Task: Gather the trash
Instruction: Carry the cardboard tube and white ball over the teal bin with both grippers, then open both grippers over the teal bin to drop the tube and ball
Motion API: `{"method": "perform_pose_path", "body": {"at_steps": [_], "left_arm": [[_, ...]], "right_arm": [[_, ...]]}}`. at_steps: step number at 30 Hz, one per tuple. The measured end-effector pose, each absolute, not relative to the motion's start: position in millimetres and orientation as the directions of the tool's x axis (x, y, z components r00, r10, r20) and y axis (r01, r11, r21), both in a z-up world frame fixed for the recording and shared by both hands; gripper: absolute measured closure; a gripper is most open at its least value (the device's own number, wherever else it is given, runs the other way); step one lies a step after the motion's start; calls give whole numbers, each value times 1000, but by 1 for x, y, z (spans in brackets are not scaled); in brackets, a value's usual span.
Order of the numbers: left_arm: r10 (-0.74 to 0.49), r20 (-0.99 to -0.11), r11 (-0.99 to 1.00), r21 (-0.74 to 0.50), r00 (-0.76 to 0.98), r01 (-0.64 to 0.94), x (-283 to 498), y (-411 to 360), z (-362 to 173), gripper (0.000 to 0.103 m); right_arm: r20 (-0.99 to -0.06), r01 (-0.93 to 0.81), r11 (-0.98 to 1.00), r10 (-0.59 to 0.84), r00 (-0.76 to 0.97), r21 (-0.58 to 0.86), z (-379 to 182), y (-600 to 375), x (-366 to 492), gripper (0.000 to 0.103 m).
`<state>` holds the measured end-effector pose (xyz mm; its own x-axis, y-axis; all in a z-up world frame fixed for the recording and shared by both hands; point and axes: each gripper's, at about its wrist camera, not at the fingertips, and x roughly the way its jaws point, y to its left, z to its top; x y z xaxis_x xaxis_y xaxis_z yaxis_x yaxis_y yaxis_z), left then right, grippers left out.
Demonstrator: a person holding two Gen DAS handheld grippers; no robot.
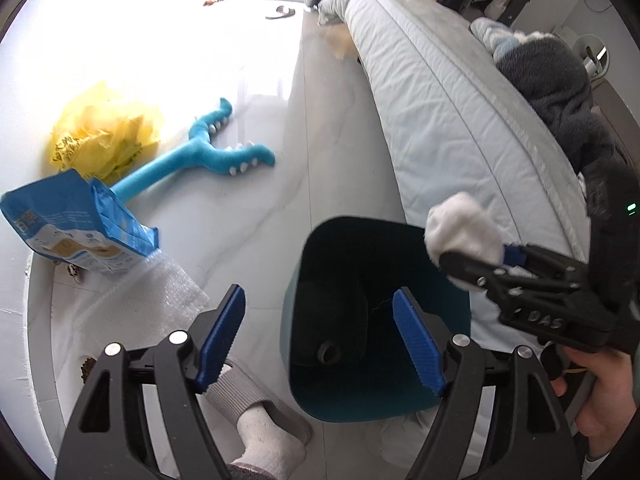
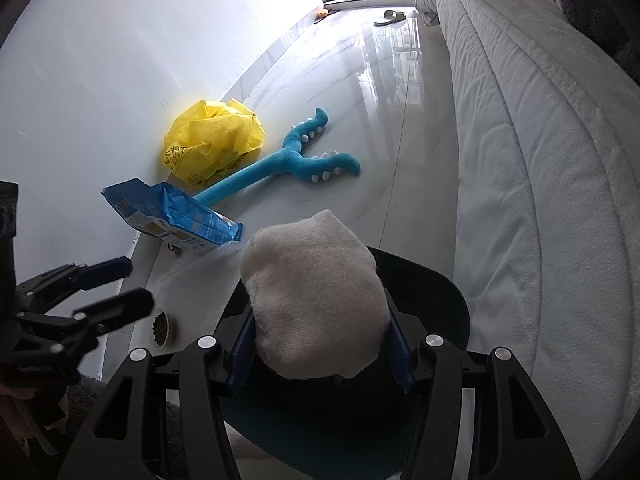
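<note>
Right wrist view: right gripper (image 2: pixel 320 344) jaws clenched on white cloth wad (image 2: pixel 316 300) above teal bin (image 1: pixel 376 320); left gripper (image 1: pixel 320 340) jaws released, empty. Yellow bag (image 2: pixel 214 140), blue pouch (image 2: pixel 176 216) left on floor (image 2: pixel 380 92).

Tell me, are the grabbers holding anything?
The right gripper pinches a white fluffy cloth wad by its lower end, above the teal bin. The left gripper is open and holds nothing.
</note>
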<state>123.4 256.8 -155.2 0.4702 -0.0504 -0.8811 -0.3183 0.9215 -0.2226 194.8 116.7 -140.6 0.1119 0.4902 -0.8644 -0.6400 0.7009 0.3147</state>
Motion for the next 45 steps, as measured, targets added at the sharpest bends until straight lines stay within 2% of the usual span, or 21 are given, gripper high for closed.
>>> {"method": "perform_pose_path", "body": {"at_steps": [7,14,18,21,23,24,25,27,34,45], "left_arm": [[74,-812,933,-148,579,-327,110,263,-125,23],[146,-723,940,-112,675,-323,101,267,-95,23],[158,-706,930,-128,690,-344,98,274,-83,23],[161,-682,931,-135,714,-340,94,274,-73,23],[151,-668,937,-138,729,-321,93,269,-66,21],[144,-662,940,-140,736,-310,93,266,-62,18],[138,-654,944,-141,743,-300,93,262,-57,12],[137,-635,948,-138,760,-287,93,255,-48,8],[142,-590,963,-103,795,-249,98,232,-26,6],[109,-557,974,-106,823,-201,120,197,-5,6]], "right_arm": [[-895,-633,715,439,76,297,-169,129,193,45],[-930,-629,735,363,49,254,-195,133,191,45],[-943,-626,742,332,30,241,-208,133,190,44],[-948,-629,742,318,26,232,-211,133,187,36],[-949,-629,742,314,22,231,-210,134,186,27],[-949,-630,741,313,19,232,-209,134,185,25],[-949,-631,739,316,14,236,-207,134,185,21],[-945,-640,727,327,2,250,-203,134,182,17],[-908,-684,673,417,35,283,-161,133,166,12],[-825,-701,670,523,214,243,-85,82,168,6]]}}
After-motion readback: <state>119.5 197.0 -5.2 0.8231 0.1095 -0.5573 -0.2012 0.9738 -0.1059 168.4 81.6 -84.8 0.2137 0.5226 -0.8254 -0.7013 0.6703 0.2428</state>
